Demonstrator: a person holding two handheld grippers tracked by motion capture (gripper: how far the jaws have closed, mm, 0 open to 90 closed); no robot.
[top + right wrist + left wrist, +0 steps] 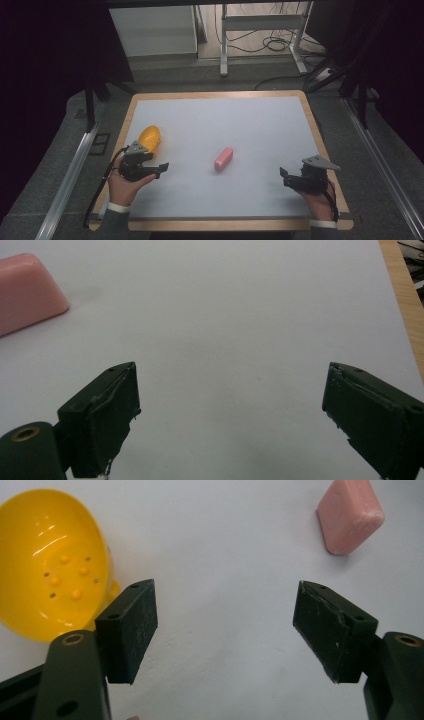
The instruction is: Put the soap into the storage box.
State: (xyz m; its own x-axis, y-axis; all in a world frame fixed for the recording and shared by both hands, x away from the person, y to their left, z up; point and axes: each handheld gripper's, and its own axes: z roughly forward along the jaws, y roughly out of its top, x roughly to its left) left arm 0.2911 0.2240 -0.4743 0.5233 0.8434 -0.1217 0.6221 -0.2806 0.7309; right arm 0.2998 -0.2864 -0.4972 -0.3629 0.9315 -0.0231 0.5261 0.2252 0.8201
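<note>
A pink soap-like bar (223, 159) lies near the middle of the white table top (225, 125); it also appears as the pink bar (350, 515) and the pink bar (27, 292). A yellow perforated dish (150, 138) rests at the left, seen close as the yellow dish (50, 565) with small holes in its bottom. My left gripper (161, 168) is open just in front of the dish, its jaws wide apart over bare table (225, 630). My right gripper (283, 178) is open near the right front, to the right of the bar, with nothing between its jaws (230, 410).
The table has a wooden rim (320, 145) all round. Beyond the far edge stand a white cabinet (152, 30), a metal frame leg (223, 45) and floor cables (272, 42). Metal rails (70, 175) run along both sides on the grey floor.
</note>
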